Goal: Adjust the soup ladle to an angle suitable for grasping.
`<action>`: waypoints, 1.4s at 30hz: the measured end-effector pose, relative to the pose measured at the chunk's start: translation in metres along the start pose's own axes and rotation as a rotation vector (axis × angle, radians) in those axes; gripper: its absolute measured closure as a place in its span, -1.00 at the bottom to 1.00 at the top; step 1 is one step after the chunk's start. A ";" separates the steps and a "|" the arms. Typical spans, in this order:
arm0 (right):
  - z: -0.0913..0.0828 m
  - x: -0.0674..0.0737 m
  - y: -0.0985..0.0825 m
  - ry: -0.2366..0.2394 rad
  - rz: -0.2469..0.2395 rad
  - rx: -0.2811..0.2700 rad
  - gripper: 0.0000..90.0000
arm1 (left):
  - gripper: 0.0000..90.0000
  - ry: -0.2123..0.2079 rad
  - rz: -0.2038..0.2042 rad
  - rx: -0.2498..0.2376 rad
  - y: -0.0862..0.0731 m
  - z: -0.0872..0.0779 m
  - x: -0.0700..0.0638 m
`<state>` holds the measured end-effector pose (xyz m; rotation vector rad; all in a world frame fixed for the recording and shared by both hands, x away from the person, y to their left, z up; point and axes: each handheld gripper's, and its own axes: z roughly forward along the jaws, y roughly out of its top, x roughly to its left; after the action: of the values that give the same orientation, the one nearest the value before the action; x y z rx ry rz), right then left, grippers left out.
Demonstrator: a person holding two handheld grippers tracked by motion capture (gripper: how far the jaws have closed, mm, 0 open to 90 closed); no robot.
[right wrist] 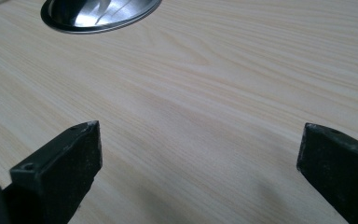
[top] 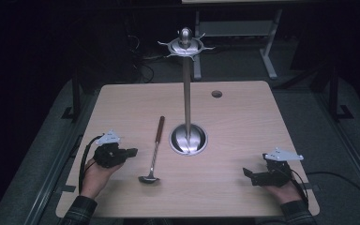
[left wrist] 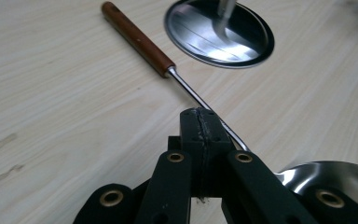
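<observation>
Closed left gripper (left wrist: 200,116) jaws seemingly beside ladle (left wrist: 140,39); right gripper (right wrist: 198,154) spread.

Surface: light wood-grain table (top: 243,122), round hole far right.
Centre: steel stand (top: 188,137), round base, upright pole.
Left of base: ladle (top: 154,151), wooden handle.

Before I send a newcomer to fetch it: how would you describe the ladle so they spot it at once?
Start at the tall steel stand whose round base sits mid-table. Just left of that base lies the ladle, flat on the wood, between the base and the left gripper. It is the one long thin thing there: brown wooden handle pointing away, steel shaft, small shiny bowl at the near end.
</observation>
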<state>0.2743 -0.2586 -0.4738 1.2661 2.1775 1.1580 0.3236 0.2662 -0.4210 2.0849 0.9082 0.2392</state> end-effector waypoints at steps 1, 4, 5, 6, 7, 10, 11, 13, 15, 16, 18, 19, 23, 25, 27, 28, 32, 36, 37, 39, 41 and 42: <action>0.000 0.000 0.000 -0.001 0.002 0.001 -1.00 | 1.00 -0.014 0.003 0.006 0.002 0.003 -0.002; 0.000 -0.001 -0.001 -0.003 0.008 0.006 -1.00 | 1.00 -0.038 0.015 0.029 0.009 0.013 -0.007; 0.000 0.000 -0.001 -0.003 0.006 0.006 -1.00 | 1.00 -0.048 0.012 0.035 0.010 0.016 -0.008; 0.000 0.000 0.000 -0.006 0.001 0.003 -1.00 | 1.00 -0.056 0.014 0.048 0.011 0.020 -0.009; 0.000 -0.001 0.000 -0.005 -0.002 0.003 -1.00 | 1.00 -0.058 0.018 0.062 0.012 0.023 -0.010; 0.000 -0.001 -0.001 -0.005 -0.002 0.003 -1.00 | 1.00 -0.080 0.011 0.077 0.013 0.031 -0.013; 0.000 -0.001 0.000 -0.004 -0.005 0.004 -1.00 | 1.00 -0.092 0.018 0.097 0.015 0.038 -0.017; 0.001 0.000 0.000 -0.004 -0.004 0.005 -1.00 | 1.00 -0.100 0.021 0.110 0.015 0.042 -0.020; 0.000 0.001 0.000 -0.006 -0.009 0.005 -1.00 | 1.00 -0.108 0.032 0.145 0.016 0.052 -0.025; 0.000 0.001 0.000 -0.008 -0.010 0.005 -1.00 | 1.00 -0.112 0.038 0.159 0.016 0.055 -0.026; 0.000 0.001 0.000 -0.008 -0.008 0.003 -1.00 | 1.00 -0.111 0.039 0.184 0.015 0.062 -0.030; 0.000 0.000 0.000 -0.010 -0.013 0.001 -1.00 | 1.00 -0.105 0.049 0.202 0.014 0.064 -0.032; 0.000 0.001 0.000 -0.015 -0.015 0.008 -1.00 | 1.00 -0.101 0.066 0.259 0.012 0.068 -0.034; 0.000 0.001 0.000 -0.015 -0.016 0.007 -1.00 | 1.00 -0.101 0.073 0.266 0.011 0.068 -0.034; 0.000 0.000 0.000 -0.017 -0.019 0.004 -1.00 | 1.00 -0.093 0.092 0.277 0.011 0.067 -0.035; 0.000 0.001 0.000 -0.017 -0.020 0.007 -1.00 | 1.00 -0.092 0.081 0.271 0.010 0.067 -0.036; 0.000 0.002 0.000 -0.025 -0.031 0.011 -1.00 | 1.00 -0.084 0.082 0.274 0.009 0.063 -0.034; 0.000 0.002 0.000 -0.028 -0.036 0.014 -1.00 | 1.00 -0.069 0.071 0.266 0.006 0.061 -0.032; 0.000 0.002 0.000 -0.030 -0.038 0.015 -1.00 | 1.00 -0.066 0.081 0.279 0.006 0.059 -0.030; 0.000 0.002 0.000 -0.031 -0.038 0.016 -1.00 | 1.00 -0.055 0.068 0.275 0.004 0.055 -0.027; 0.000 0.002 0.000 -0.032 -0.038 0.016 -1.00 | 1.00 -0.045 0.063 0.276 0.003 0.052 -0.025; 0.000 0.002 0.000 -0.032 -0.039 0.016 -1.00 | 1.00 -0.045 0.063 0.276 0.003 0.052 -0.025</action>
<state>0.2735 -0.2572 -0.4735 1.2347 2.1823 1.1004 0.3310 0.2166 -0.4484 2.3652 0.8901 0.1029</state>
